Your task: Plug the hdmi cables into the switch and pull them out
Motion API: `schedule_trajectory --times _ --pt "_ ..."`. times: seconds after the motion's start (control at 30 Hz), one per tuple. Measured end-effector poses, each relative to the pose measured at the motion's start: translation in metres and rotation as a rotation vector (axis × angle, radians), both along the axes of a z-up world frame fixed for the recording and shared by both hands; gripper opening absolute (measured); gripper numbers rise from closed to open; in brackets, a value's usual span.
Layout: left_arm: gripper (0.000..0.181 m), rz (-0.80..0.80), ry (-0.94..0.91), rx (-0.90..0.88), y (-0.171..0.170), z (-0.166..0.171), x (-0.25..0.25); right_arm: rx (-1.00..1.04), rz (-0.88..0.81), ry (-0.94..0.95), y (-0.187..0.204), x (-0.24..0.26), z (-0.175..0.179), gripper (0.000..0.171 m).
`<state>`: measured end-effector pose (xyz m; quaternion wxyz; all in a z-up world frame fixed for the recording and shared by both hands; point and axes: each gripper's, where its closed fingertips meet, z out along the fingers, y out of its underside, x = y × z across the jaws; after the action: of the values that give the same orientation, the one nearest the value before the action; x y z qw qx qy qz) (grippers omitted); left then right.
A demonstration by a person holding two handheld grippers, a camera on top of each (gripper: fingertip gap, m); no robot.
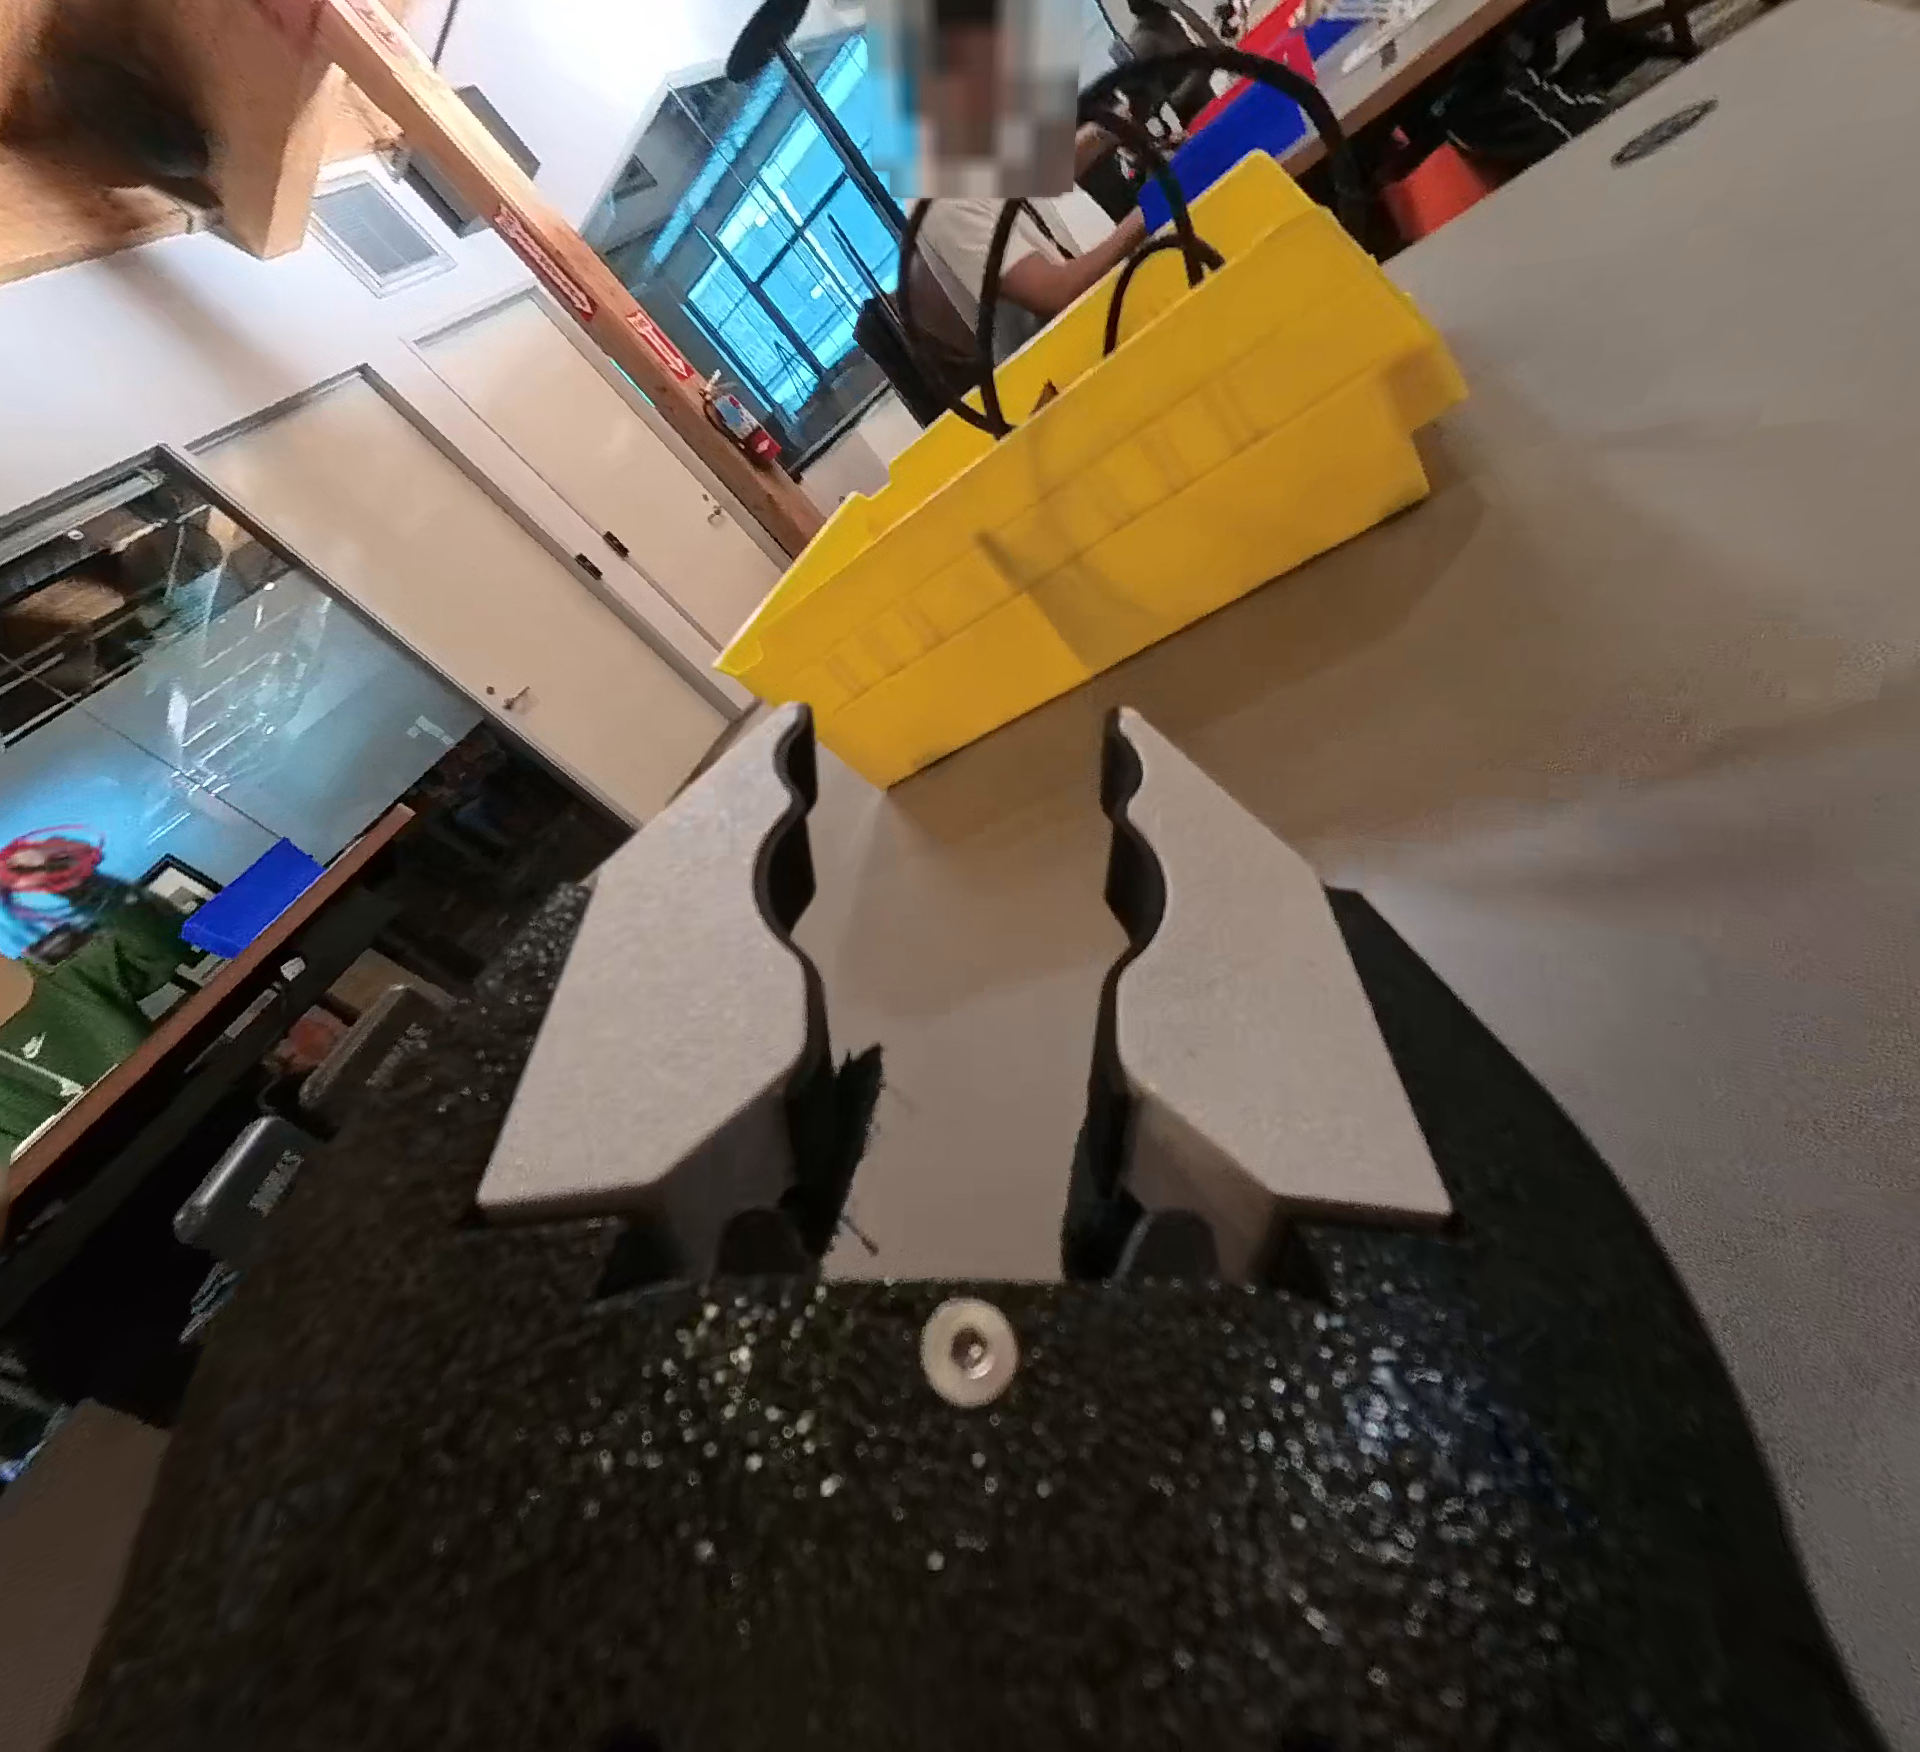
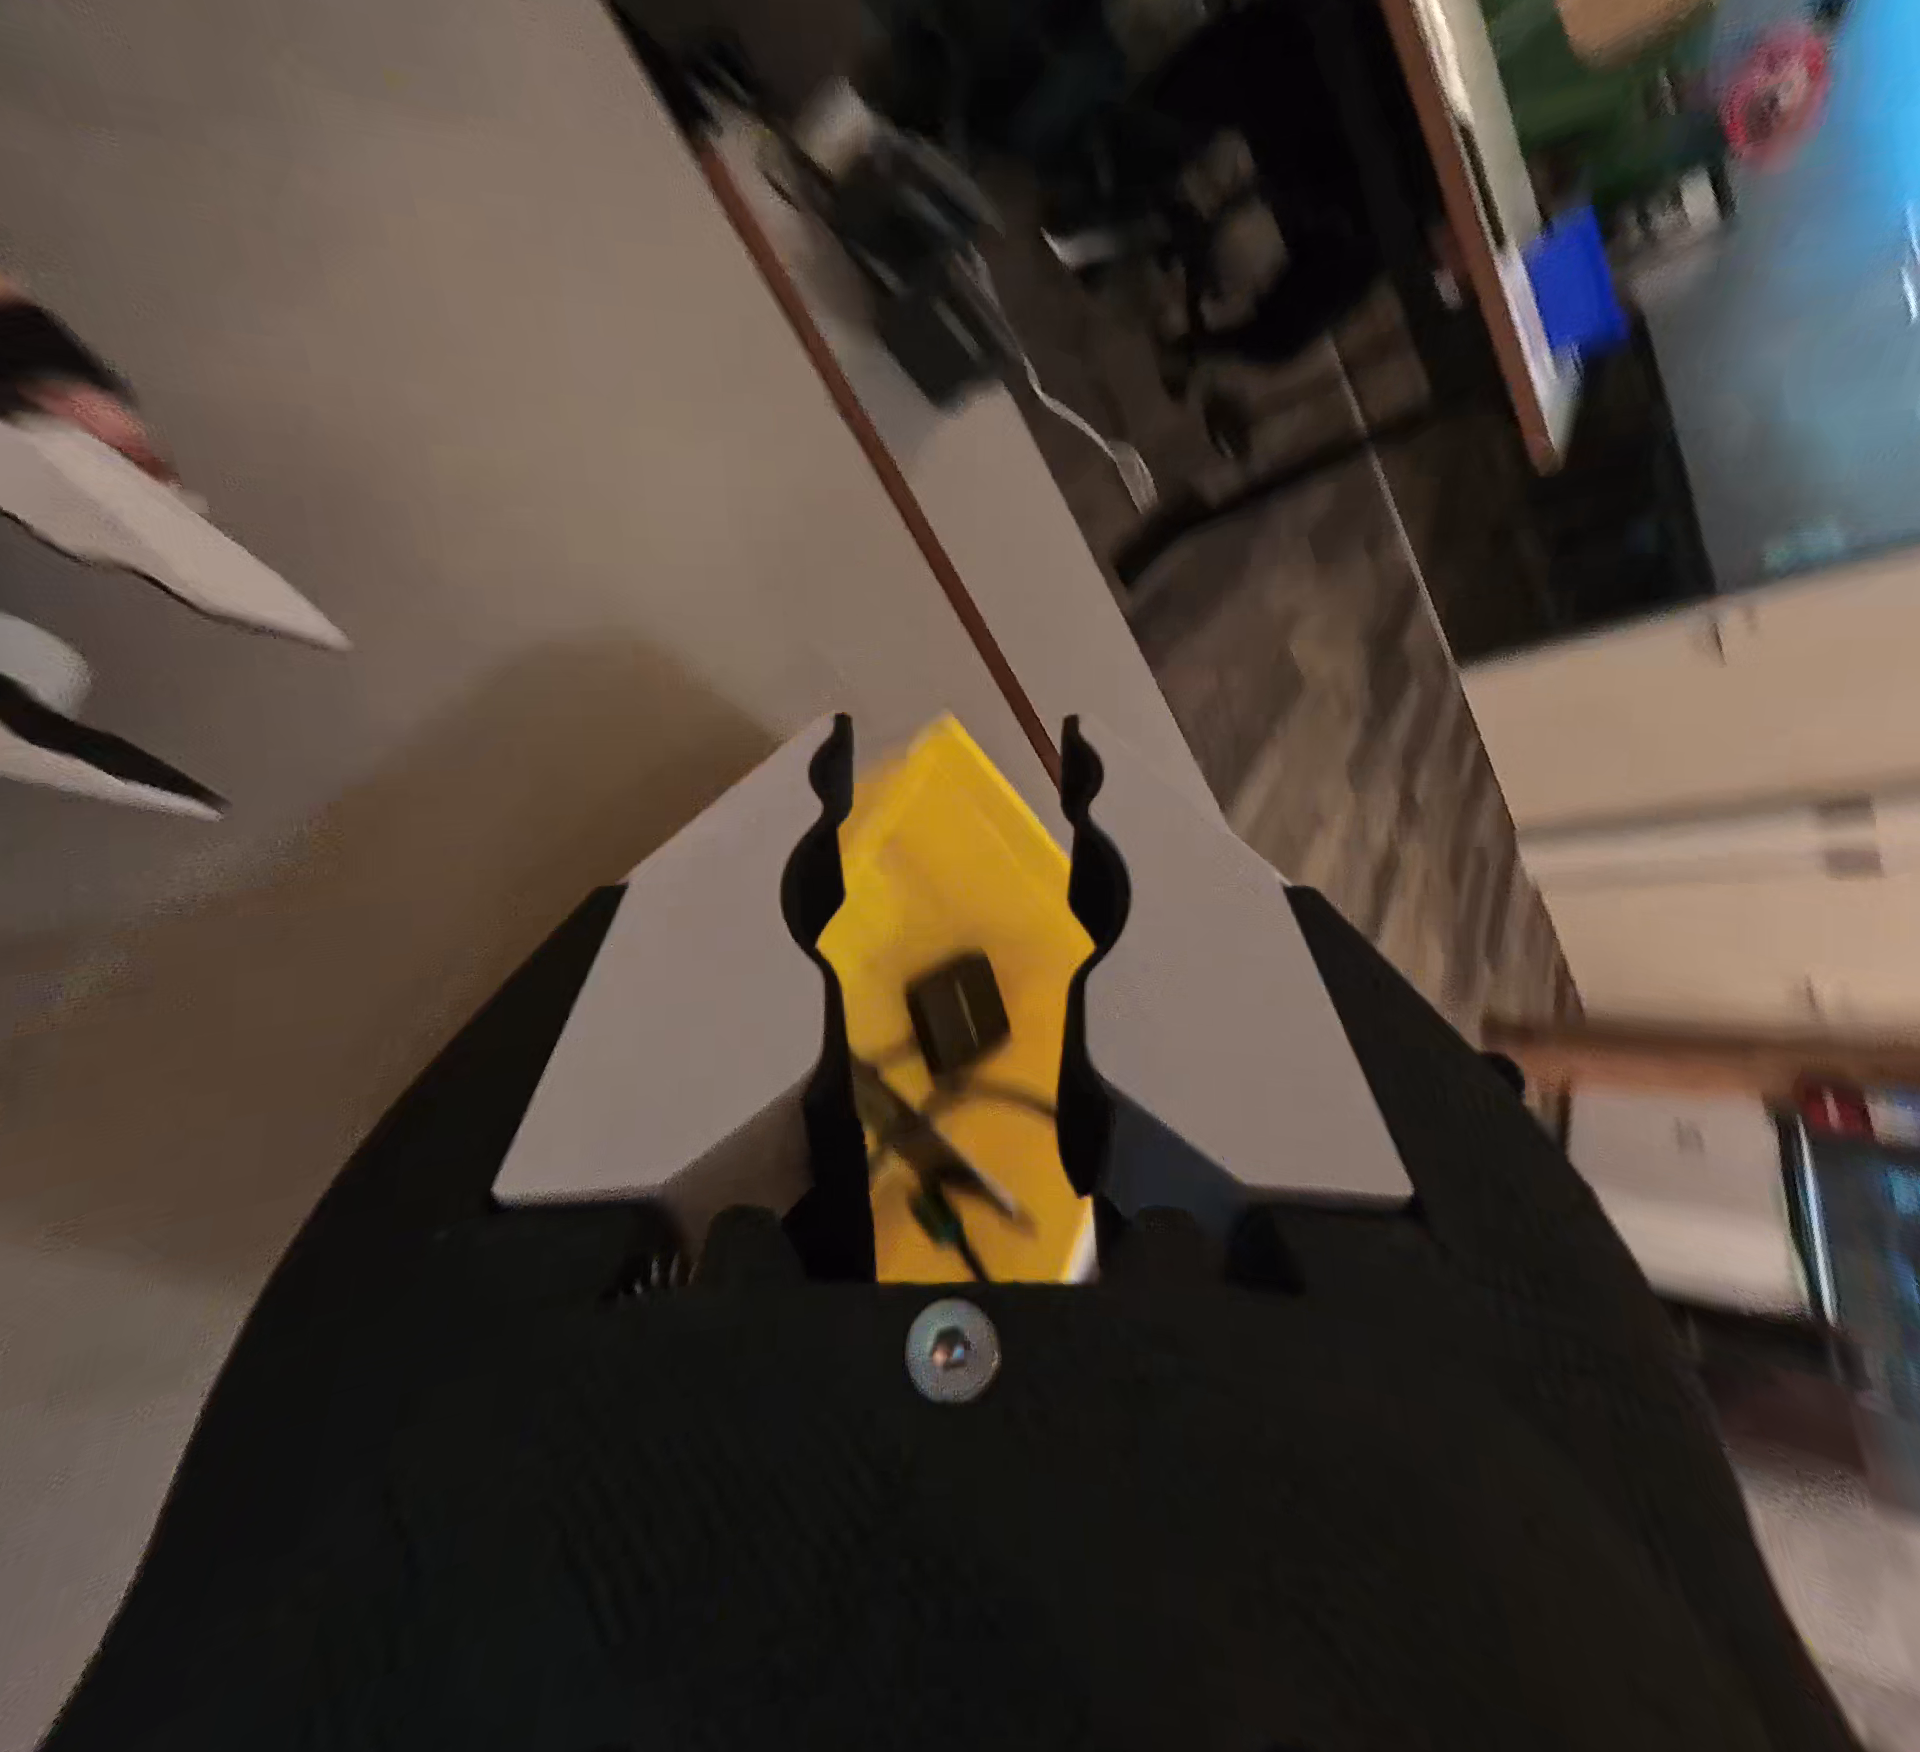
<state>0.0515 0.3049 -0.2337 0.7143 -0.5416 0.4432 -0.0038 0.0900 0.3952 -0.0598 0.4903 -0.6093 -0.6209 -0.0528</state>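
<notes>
Hovering beside yellow bin [image 1: 1122, 549] | left tongs [image 1: 961, 746] wide, empty | right tongs [image 2: 951, 746] wide above switch [image 2: 956, 1016]

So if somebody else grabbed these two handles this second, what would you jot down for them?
Left tool: open, empty, low over the grey table, short of the yellow bin.
Right tool: open, empty, above the bin, looking into it.
In the bin: a small black box, probably the switch, and black cables looping over the rim.
Done: nothing visibly plugged, though the picture is blurred.
Left: grasp a cable, plug in, pull out.
</notes>
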Motion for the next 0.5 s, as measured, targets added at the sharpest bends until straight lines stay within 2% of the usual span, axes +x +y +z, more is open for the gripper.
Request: schedule_trajectory --times 0.17,0.3,0.4,0.5 --pt "0.049 -0.015 0.102 -0.031 -0.001 -0.017 0.008 -0.058 0.426 -0.11 -0.078 -0.145 -0.045 0.04" --pt "0.046 -0.023 0.178 -0.001 -0.005 -0.024 0.014 -0.182 0.641 -0.259 -0.12 -0.227 -0.104 0.046" --pt "0.045 -0.028 0.224 0.011 -0.007 -0.029 0.017 -0.315 0.662 -0.383 -0.133 -0.265 -0.154 0.054" --pt "0.044 -0.027 0.253 0.019 -0.007 -0.033 0.018 -0.6 0.448 -0.312 -0.131 -0.305 -0.193 0.064"
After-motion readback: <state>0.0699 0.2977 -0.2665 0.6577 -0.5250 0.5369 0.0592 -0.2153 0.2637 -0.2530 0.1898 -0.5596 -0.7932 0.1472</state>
